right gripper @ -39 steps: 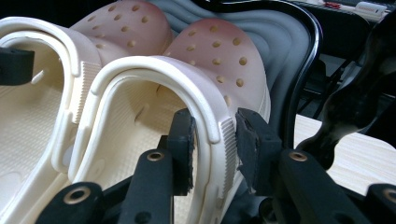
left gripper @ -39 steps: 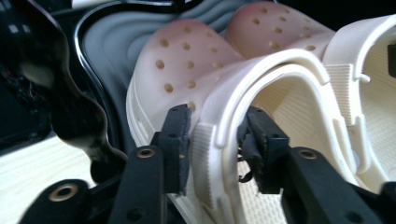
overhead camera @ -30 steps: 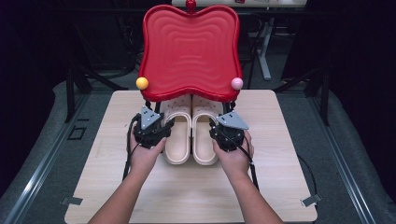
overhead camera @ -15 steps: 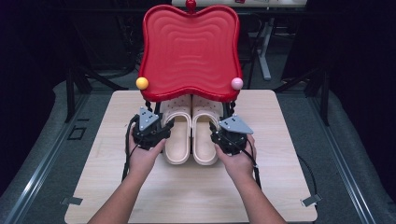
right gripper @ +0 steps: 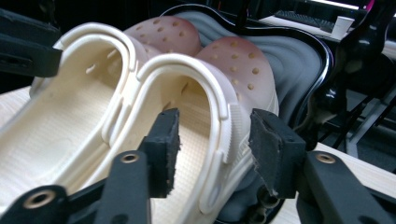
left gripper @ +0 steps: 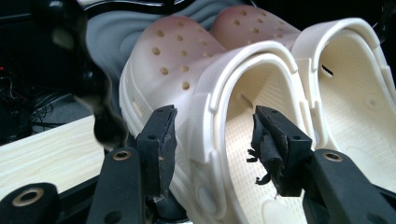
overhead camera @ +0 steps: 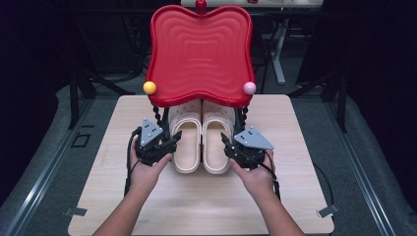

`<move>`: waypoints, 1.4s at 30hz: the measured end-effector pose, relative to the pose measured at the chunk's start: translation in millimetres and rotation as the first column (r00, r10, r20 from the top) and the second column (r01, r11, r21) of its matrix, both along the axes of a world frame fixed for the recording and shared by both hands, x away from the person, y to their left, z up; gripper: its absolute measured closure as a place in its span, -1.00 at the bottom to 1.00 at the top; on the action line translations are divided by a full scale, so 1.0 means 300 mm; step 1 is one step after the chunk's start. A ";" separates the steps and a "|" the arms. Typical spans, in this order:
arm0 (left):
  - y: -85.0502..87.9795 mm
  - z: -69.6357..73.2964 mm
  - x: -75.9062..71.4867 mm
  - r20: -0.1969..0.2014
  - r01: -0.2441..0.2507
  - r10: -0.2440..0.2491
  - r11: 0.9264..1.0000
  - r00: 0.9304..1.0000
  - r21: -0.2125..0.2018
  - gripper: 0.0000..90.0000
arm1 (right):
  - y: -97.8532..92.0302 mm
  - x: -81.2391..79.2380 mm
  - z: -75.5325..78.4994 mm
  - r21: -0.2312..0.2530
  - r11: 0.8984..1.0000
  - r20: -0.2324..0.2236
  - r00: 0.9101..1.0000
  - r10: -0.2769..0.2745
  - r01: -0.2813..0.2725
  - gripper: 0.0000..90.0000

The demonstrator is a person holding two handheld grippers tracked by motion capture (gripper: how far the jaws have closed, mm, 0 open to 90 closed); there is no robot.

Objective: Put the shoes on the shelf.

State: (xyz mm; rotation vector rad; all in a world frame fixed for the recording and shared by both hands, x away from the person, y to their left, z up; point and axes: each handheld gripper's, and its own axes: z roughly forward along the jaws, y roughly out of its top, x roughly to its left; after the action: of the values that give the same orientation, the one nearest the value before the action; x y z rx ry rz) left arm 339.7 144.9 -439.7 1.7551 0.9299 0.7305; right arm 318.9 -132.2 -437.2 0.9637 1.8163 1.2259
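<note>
Two cream foam clogs, left clog (overhead camera: 188,140) and right clog (overhead camera: 216,140), sit side by side mid-table, toes under a red tray (overhead camera: 200,54). I judge them light, flexible and grippy. My left gripper (left gripper: 212,140) and right gripper (right gripper: 212,144) stand open, each straddling an outer side wall, a sound hold.

The surface (overhead camera: 295,128) looks like pale wood with a fine grain and a matt finish; the two clogs (overhead camera: 201,137) look like smooth cream foam or soft plastic, matt, with punched holes over the toes and a dimpled footbed; the red tray (overhead camera: 201,54) above them is glossy plastic with rippled ridges; the left tongs (left gripper: 212,140) and right tongs (right gripper: 215,144) are matt black, their pads rubbery and frayed at the edges.
</note>
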 end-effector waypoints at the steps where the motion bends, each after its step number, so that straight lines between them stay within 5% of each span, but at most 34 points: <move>1: 0.005 -0.004 -0.003 -0.005 0.004 -0.004 1.000 1.000 0.000 0.08 | -0.005 -0.001 -0.003 -0.011 1.000 0.000 1.000 0.004 -0.004 0.12; 12: 0.030 -0.037 -0.039 -0.014 -0.002 0.002 1.000 1.000 0.015 0.02 | -0.041 -0.037 -0.033 0.030 0.999 -0.030 0.999 0.038 -0.037 -0.03; 20: 0.021 -0.072 -0.050 -0.051 -0.032 0.031 0.999 0.998 -0.004 0.30 | -0.024 -0.054 -0.065 0.031 0.999 -0.097 0.995 -0.010 0.014 0.63; 29: -0.005 -0.096 -0.043 -0.068 -0.050 0.049 0.999 0.996 0.001 0.41 | 0.001 -0.022 -0.102 0.081 0.994 -0.142 0.988 -0.062 0.074 0.61; 42: -0.018 -0.072 -0.001 -0.074 -0.089 0.089 0.996 0.993 0.014 0.52 | 0.018 0.011 -0.070 0.100 0.989 -0.135 0.986 -0.093 0.107 0.69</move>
State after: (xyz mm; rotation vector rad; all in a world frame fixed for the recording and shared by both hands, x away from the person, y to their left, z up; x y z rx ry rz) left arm 339.4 139.5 -461.3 1.7693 1.0619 0.7326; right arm 322.3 -126.8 -458.3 1.2057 1.7930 1.2330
